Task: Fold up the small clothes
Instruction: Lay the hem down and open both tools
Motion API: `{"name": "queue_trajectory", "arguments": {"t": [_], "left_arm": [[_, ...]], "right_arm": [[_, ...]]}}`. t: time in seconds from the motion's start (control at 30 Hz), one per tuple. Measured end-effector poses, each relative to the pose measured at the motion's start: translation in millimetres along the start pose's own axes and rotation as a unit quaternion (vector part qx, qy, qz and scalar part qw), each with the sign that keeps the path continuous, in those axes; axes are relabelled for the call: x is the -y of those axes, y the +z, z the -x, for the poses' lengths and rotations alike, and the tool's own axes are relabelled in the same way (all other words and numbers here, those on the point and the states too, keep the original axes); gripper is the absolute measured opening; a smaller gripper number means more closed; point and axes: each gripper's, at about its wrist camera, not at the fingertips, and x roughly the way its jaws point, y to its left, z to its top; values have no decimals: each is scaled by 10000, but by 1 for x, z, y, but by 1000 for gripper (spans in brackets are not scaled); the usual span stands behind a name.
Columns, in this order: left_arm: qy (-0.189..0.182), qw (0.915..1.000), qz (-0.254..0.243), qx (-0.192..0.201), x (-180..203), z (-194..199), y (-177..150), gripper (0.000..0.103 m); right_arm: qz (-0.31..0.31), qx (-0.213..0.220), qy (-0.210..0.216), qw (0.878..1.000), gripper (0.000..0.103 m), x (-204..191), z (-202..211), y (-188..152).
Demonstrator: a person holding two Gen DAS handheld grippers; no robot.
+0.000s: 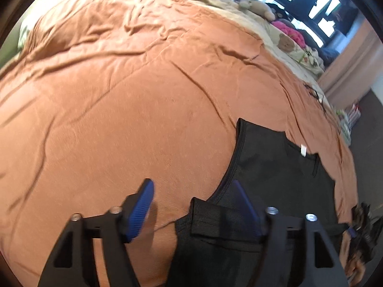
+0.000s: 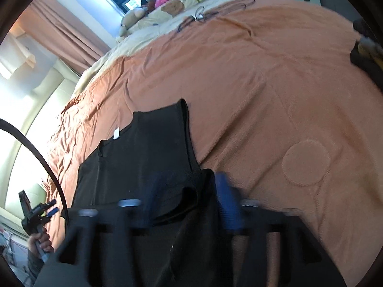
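A small black sleeveless top point(image 1: 275, 174) with a white neck tag lies on the orange bedspread point(image 1: 119, 95), neck end away from me. My left gripper point(image 1: 194, 198) is open; a folded flap of the top's near edge lies between its blue pads, draped against the right pad. In the right wrist view the top point(image 2: 143, 157) lies left of centre. My right gripper point(image 2: 189, 201) is blurred, open, with a fold of the top's edge between its pads. The left gripper also shows in the right wrist view point(image 2: 50, 209), at far left.
Pillows and stuffed toys point(image 1: 258, 6) lie at the bed's head by a window. A dark cable point(image 2: 203, 15) lies on the bedspread point(image 2: 275, 83). A dark garment point(image 2: 366, 47) sits at the bed's right edge. The floor point(image 1: 368, 124) is beyond the bed.
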Motion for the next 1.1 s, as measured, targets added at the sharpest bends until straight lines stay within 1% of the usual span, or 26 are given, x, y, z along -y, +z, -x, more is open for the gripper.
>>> {"name": "queue_trajectory", "arguments": {"t": [0.07, 0.13, 0.17, 0.23, 0.3, 0.37, 0.43, 0.5, 0.57, 0.7, 0.73, 0.8, 0.87, 1.0, 1.1], "left_arm": [[93, 9996, -274, -70, 2, 2, -2, 74], [199, 9979, -591, -181, 4, 4, -8, 74], [229, 9971, -692, -211, 5, 4, -9, 75], [296, 9943, -986, -289, 9, 5, -16, 81], [315, 9917, -1188, -369, 11, 5, -23, 85], [416, 9885, -1380, -448, 12, 3, -29, 86], [637, 9840, -1565, -561, 11, -1, -34, 87], [759, 9804, -1700, -639, 10, -4, -37, 87], [808, 9764, -1877, -704, 10, -5, -40, 87], [976, 9659, -2240, -854, 13, -14, -46, 87], [1025, 9636, -2302, -896, 13, -17, -47, 87], [1237, 9590, -2347, -992, 11, -26, -45, 87], [1270, 9593, -2294, -1052, 9, -33, -41, 87], [1268, 9587, -2338, -1005, 12, -48, -28, 87], [1170, 9622, -2272, -936, 15, -54, -19, 87]], "right_arm": [[148, 53, -20, 9999, 70, -3, 8, -2], [266, -9, -26, 9996, 70, -2, 10, -5], [386, -49, -111, 9992, 70, -2, 13, -8], [570, -126, -233, 9980, 70, -3, 15, -11], [830, -299, -308, 9956, 69, -7, 16, -17], [1034, -433, -410, 9928, 69, -13, 17, -19], [1282, -540, -546, 9888, 70, -19, 16, -23], [1463, -632, -669, 9849, 70, -25, 15, -25], [1605, -719, -848, 9807, 70, -28, 13, -26], [1741, -895, -1014, 9754, 70, -33, 2, -27], [1773, -936, -1060, 9740, 70, -34, -2, -27], [1860, -1003, -1190, 9702, 70, -35, -12, -26], [1889, -1043, -1306, 9677, 70, -36, -22, -24], [1961, -1034, -1352, 9657, 70, -37, -37, -17], [2036, -992, -1342, 9647, 70, -39, -48, -9]]}}
